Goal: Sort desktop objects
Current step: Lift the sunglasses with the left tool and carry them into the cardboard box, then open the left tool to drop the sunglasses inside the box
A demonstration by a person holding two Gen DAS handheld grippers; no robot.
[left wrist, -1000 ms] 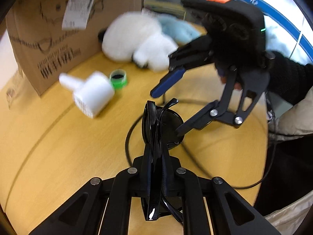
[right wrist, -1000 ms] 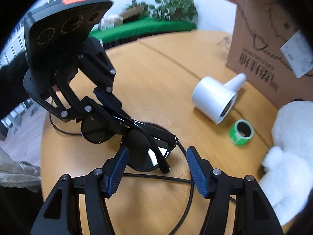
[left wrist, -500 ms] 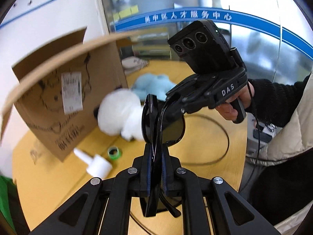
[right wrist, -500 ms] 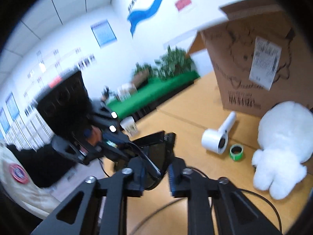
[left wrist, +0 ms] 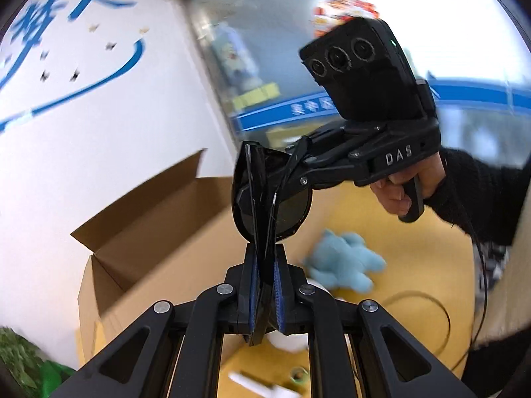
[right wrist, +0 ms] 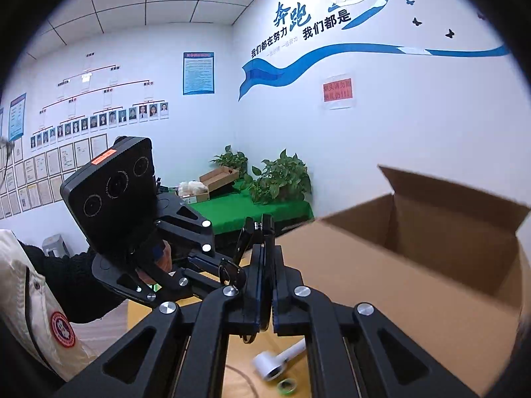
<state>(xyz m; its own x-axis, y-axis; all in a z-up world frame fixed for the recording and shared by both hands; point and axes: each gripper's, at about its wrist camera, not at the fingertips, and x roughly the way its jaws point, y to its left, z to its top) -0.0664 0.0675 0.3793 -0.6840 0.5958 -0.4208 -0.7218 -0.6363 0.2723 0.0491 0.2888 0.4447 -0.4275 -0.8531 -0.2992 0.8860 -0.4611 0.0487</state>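
Both grippers hold one pair of folded black sunglasses (left wrist: 285,205) in the air, high above the wooden table (left wrist: 415,265). My left gripper (left wrist: 264,285) is shut on one end of them. My right gripper (right wrist: 264,292) is shut on the other end (right wrist: 262,232). The right gripper's body (left wrist: 371,152) reaches in from the right in the left wrist view. The open cardboard box (right wrist: 415,265) stands just beside and below the sunglasses, and it shows at the left in the left wrist view (left wrist: 149,232).
On the table below lie a blue plush toy (left wrist: 345,265), a white cylinder with a handle (right wrist: 275,361), a green tape roll (right wrist: 287,385), a white plush toy (left wrist: 288,341) partly hidden behind my fingers, and a black cable (left wrist: 441,331).
Both grippers have lifted the sunglasses from the table up to the level of the box's open top. The right gripper closed on them during the lift.
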